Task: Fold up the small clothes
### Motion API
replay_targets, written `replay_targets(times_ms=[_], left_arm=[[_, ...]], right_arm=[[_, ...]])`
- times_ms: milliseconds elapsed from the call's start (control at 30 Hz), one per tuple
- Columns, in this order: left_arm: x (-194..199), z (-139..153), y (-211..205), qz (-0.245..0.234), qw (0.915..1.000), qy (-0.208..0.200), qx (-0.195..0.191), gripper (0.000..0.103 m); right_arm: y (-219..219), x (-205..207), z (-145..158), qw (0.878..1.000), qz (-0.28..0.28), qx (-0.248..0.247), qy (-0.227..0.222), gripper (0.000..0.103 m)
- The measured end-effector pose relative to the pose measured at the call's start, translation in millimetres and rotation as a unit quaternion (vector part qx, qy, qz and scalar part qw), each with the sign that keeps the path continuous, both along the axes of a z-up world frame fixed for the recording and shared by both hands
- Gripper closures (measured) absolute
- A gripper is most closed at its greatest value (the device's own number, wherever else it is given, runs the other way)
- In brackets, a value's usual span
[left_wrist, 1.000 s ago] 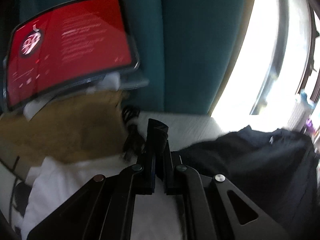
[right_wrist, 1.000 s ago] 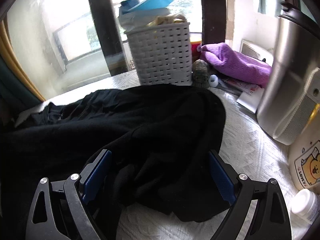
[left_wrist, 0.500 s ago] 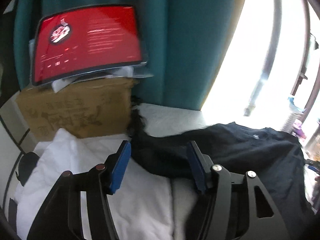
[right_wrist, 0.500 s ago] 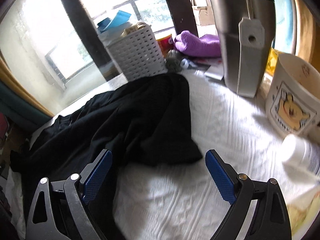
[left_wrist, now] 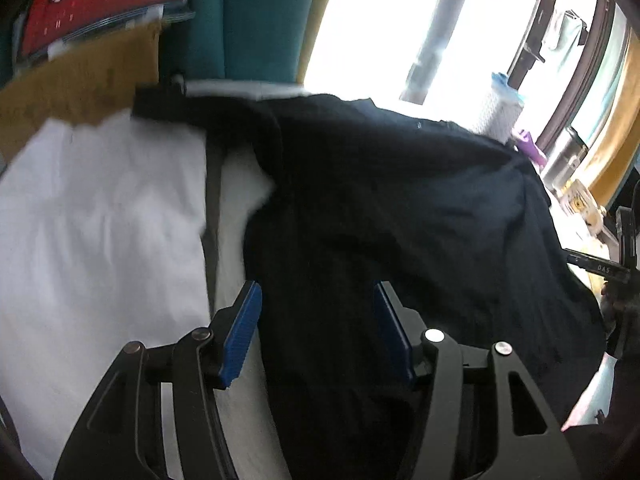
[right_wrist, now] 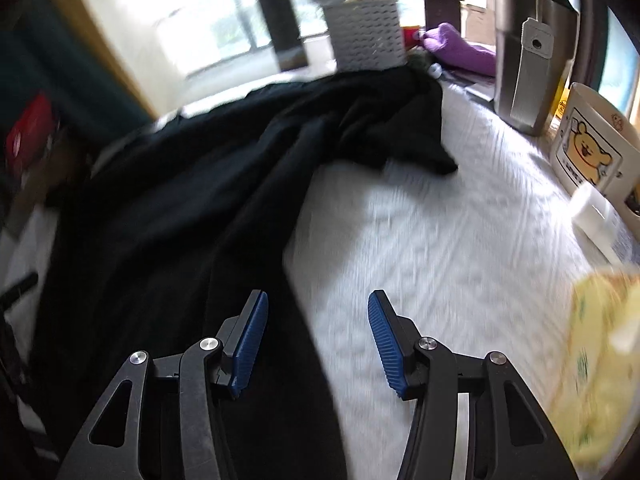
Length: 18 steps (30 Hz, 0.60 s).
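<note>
A black garment point(left_wrist: 400, 220) lies spread and rumpled over the white bedding point(right_wrist: 440, 248). In the left wrist view my left gripper point(left_wrist: 316, 328) hovers open over the garment's near left part. Black cloth shows below its blue pads point(left_wrist: 240, 336), and nothing is pinched. In the right wrist view the black garment point(right_wrist: 180, 208) runs from the far basket down to the near left. My right gripper point(right_wrist: 316, 336) straddles the garment's right edge, its jaws closing. Its pads point(right_wrist: 382, 340) stand apart from the cloth.
Folded white cloth point(left_wrist: 100, 220), a cardboard box point(left_wrist: 80, 80) and a red book point(left_wrist: 100, 0) lie at the left. A white basket point(right_wrist: 368, 36), purple cloth point(right_wrist: 456, 46), steel flask point(right_wrist: 532, 56), bear-printed tub point(right_wrist: 592, 148), white bottle point(right_wrist: 600, 216) and yellow pack point(right_wrist: 600, 340) line the back and right.
The left gripper went from shut to open and swung right from the box over the black garment. The right gripper drew back along the garment's right edge and its jaws narrowed.
</note>
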State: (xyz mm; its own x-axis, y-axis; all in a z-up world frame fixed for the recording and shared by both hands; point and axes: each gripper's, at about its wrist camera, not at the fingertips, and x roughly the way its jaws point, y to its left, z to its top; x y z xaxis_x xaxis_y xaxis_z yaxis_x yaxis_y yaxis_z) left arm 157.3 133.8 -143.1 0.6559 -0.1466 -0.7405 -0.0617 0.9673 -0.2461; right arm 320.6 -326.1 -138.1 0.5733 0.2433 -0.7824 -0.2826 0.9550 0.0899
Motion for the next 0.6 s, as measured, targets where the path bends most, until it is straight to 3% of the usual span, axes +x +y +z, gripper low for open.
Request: replay_targets(times_ms=[167, 267, 300, 433, 467, 500, 567, 600], left_arm=[[-11.9, -15.9, -12.6, -0.012, 0.9998, 0.014, 0.009, 0.045], [-19.7, -17.0, -19.1, -0.022, 0.9995, 0.015, 0.014, 0.045], [-20.7, -19.8, -20.9, -0.027, 0.9994, 0.017, 0.013, 0.045], [-25.6, -29.8, -36.7, -0.045, 0.9959, 0.002, 0.078, 0.046], [-26.5, -30.3, -38.8, -0.044, 0.9951, 0.000, 0.089, 0.053], [-27.3, -29.6, -39.9, -0.042, 0.9942, -0.003, 0.099, 0.070], [-28.9, -27.9, -37.9, -0.047, 0.9953, -0.005, 0.084, 0.093], [-30.2, -27.1, -35.6, -0.047, 0.9961, -0.005, 0.074, 0.095]], right_arm=[[4.9, -32.3, -7.6, 1.000, 0.022, 0.014, -0.013, 0.057], [9.3, -47.5, -8.1, 0.999, 0.027, 0.014, -0.019, 0.083], [11.2, -52.2, -9.2, 0.999, 0.029, 0.006, -0.021, 0.098], [17.4, -72.4, -9.6, 0.998, 0.014, -0.038, -0.057, 0.099], [16.2, -75.4, -8.8, 0.997, 0.006, -0.046, -0.063, 0.099], [12.2, -78.2, -6.3, 0.996, -0.005, -0.052, -0.072, 0.099], [0.2, -88.2, -1.1, 0.996, -0.023, -0.049, -0.078, 0.099], [-6.6, -94.6, 1.9, 0.995, -0.031, -0.045, -0.083, 0.099]])
